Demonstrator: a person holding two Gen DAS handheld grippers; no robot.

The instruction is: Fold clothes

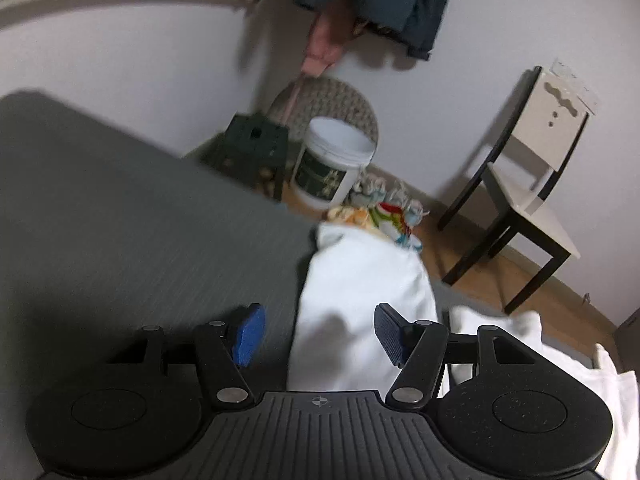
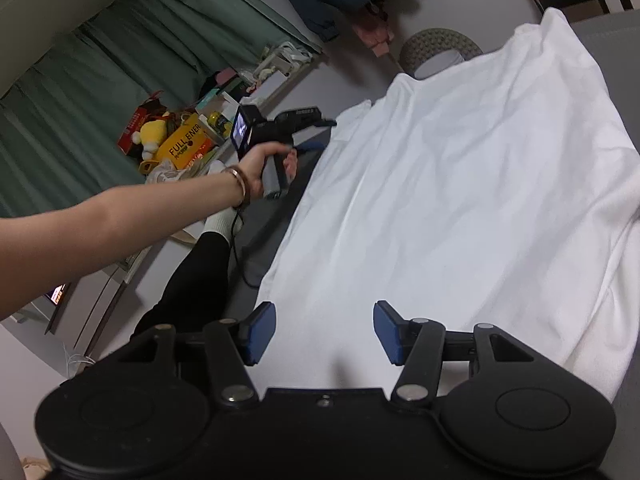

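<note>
Seemingly, white garment (image 2: pixel 440 200) beneath both parted claws.

Grey mat (image 1: pixel 120 220) as work surface. White bucket (image 1: pixel 334 160) on floor by wall, dark stool (image 1: pixel 256 148) just left of it. Chair (image 1: pixel 532 184) to the right. Green curtain (image 2: pixel 100 80), yellow plush toy (image 2: pixel 151 134) among sill clutter.

A grey ribbed surface (image 2: pixel 608 36) is seen carrying a white garment (image 2: pixel 460 184), which is spread nearly flat across it, with one end draped over the far edge.
</note>
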